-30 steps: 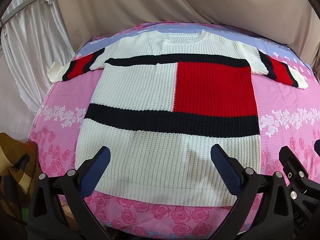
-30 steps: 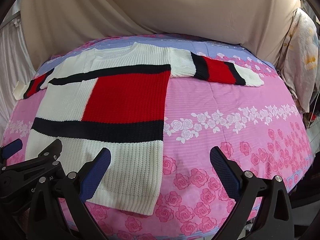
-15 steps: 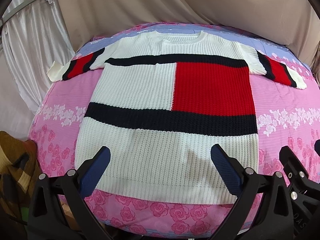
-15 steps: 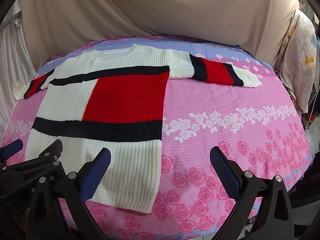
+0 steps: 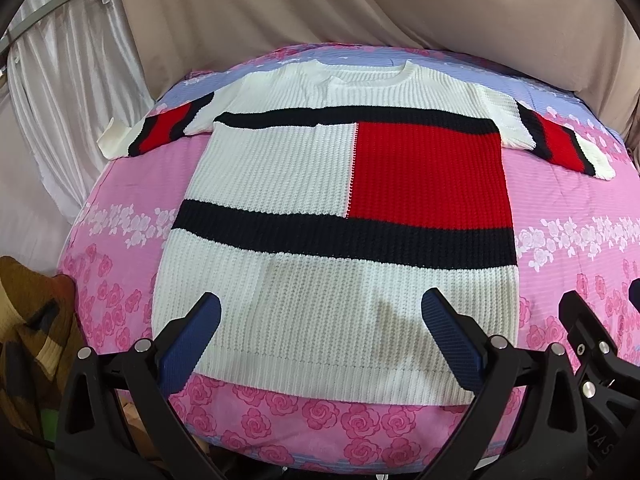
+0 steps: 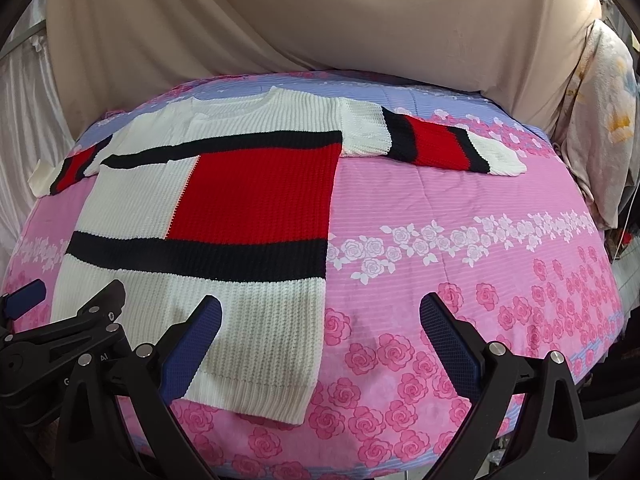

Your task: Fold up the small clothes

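Note:
A knitted sweater point(image 5: 320, 208) lies flat on the pink floral bedsheet point(image 5: 120, 272), white with black bands and a red block, both sleeves spread sideways. My left gripper point(image 5: 320, 316) hovers open above its white hem, nothing between the blue pads. In the right wrist view the same sweater point(image 6: 224, 216) fills the left half, its right sleeve point(image 6: 432, 142) stretched over the sheet. My right gripper point(image 6: 320, 320) is open above the hem's right corner and the sheet point(image 6: 460, 272). The left gripper's black frame point(image 6: 60, 328) shows at the lower left there.
Beige drapes point(image 5: 360, 8) hang behind the bed and silvery curtains point(image 5: 52, 92) at the left. A brown patterned cloth point(image 5: 28, 320) lies beside the bed at lower left. Pale floral fabric point(image 6: 604, 120) hangs at the right. The right gripper's frame point(image 5: 592, 340) edges in at lower right.
Both grippers have drawn back and up a little from the sweater; more of the sheet shows below the hem. Both stay open.

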The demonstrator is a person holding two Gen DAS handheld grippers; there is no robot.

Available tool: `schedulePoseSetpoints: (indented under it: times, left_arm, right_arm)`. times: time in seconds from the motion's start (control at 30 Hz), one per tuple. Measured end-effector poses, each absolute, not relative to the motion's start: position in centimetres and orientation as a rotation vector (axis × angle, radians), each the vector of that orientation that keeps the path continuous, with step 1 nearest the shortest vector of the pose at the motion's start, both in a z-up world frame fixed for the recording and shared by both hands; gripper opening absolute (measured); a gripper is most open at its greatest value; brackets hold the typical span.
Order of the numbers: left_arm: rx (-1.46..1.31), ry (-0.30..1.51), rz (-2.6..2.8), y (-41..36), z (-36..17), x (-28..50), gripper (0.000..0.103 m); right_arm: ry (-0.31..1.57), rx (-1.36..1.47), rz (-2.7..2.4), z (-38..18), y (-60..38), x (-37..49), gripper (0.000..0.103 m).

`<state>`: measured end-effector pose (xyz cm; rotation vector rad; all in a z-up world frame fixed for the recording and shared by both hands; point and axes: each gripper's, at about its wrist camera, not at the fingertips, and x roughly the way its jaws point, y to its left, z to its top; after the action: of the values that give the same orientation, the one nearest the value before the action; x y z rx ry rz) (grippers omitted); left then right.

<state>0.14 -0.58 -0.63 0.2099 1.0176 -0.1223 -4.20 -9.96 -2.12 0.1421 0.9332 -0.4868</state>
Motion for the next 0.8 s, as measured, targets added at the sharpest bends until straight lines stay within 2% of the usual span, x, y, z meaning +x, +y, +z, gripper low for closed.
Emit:
schedulePoseSetpoints:
  times: [0.8]
  left_arm:
    - [0.210, 1.021, -0.121, -0.34, -0.69, 0.26, 0.098]
  right_arm:
    - [0.932, 0.142, -0.480, -2.19, -9.81, -3.98, 0.098]
